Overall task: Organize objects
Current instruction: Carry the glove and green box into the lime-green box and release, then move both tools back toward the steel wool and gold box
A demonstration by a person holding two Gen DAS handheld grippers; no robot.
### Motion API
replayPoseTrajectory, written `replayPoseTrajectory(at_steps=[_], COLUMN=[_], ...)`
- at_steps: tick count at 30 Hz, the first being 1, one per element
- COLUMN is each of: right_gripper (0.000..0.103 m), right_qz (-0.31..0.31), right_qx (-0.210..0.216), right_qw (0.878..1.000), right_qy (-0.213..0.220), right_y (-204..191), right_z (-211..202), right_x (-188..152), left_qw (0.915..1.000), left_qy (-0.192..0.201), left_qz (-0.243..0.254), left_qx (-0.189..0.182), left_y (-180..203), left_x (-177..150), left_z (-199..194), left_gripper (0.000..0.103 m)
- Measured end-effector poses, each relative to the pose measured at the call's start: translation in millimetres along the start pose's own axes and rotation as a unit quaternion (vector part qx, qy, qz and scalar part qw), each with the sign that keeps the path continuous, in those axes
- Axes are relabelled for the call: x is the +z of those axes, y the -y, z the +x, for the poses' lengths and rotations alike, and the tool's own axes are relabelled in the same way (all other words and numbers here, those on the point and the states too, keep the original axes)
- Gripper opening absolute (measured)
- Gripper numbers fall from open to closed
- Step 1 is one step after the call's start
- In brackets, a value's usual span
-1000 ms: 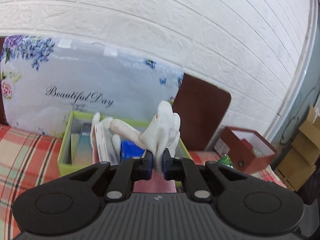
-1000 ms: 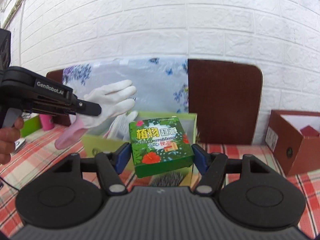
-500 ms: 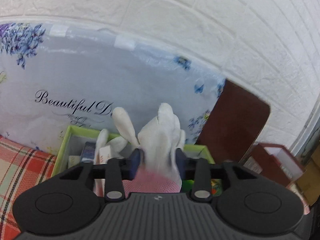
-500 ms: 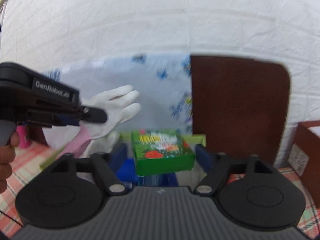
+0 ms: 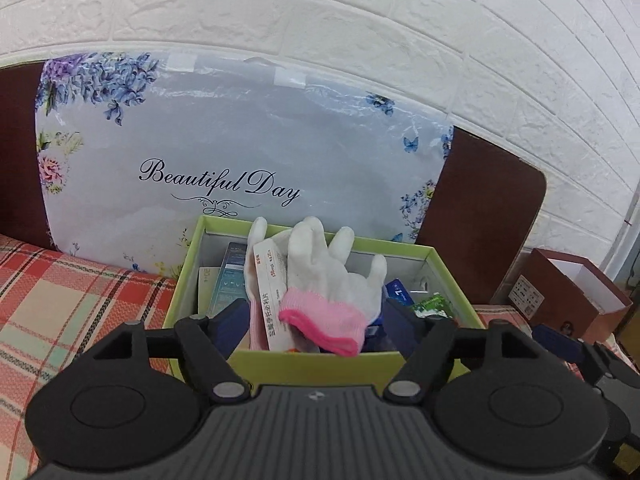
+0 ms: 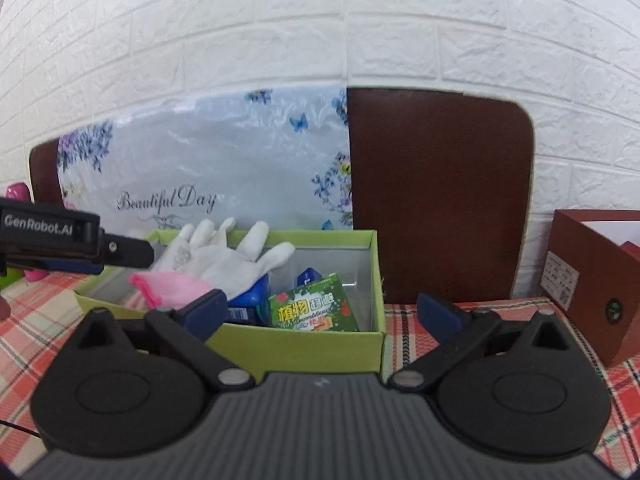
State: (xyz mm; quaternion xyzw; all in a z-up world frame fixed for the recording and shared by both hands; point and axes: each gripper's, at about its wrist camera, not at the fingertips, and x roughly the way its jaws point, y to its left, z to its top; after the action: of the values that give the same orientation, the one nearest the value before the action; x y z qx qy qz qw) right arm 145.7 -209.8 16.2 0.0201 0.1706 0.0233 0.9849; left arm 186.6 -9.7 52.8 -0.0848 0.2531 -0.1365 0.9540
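A lime-green open box (image 5: 312, 364) (image 6: 300, 348) stands on the plaid cloth in front of both grippers. A white glove with a pink cuff (image 5: 328, 280) (image 6: 224, 264) lies on top of the packets inside it. My left gripper (image 5: 318, 320) hovers at the box's near wall with its jaws opening; the glove's cuff sits between the pads, untouched. A green leafy packet (image 6: 312, 310) (image 5: 432, 306) rests in the box's right end. My right gripper (image 6: 322, 308) is open and still widening, holding nothing. The left gripper's finger (image 6: 120, 254) shows at the box's left.
A floral "Beautiful Day" bag (image 5: 240, 152) leans on the white brick wall behind the box. A brown board (image 6: 440, 196) stands to its right. A red-brown open box (image 6: 592, 280) sits at the far right. A pink object (image 6: 18, 192) shows at far left.
The left gripper let go of the glove, which dropped into the green box. The right gripper released the green packet into the box. Both jaws spread wide.
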Motion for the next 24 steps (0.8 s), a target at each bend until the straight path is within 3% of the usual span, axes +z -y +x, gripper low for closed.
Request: replayPoseTrajectory(at_steps=[4,7,16,24], right_gripper=[0.103,0.103,0.103,0.103], right_qz=[0.028,0.043,0.087,0.117], right_qx=[0.02,0.038,0.035,0.019], right_qw=[0.999,0.998,0.993,0.986], right_qy=[0.003,-0.019,-0.069,-0.113], right_y=[6.2,11.2,25.4,30.5], right_z=[-41.9,-65.0,-112.2,-122.1], right_x=[-4.3,-17.4,-71.7,-108.2], left_qw=[0.9999,0.9993,0.9957,0.9945], left_qy=[0.01,-0.001,-0.05,-0.068], left_qz=[0.011,0.029,0.054,0.048], left_qx=[0.009,0.023,0.056,0.063], left_y=[17.4,29.8,42.2,40.0], left_x=[-18.6,-39.0,-93.8,-112.5], left_z=[-39.7,-57.1,-73.5,-74.2], left_gripper=[0.081,0.082,0.082,0.082])
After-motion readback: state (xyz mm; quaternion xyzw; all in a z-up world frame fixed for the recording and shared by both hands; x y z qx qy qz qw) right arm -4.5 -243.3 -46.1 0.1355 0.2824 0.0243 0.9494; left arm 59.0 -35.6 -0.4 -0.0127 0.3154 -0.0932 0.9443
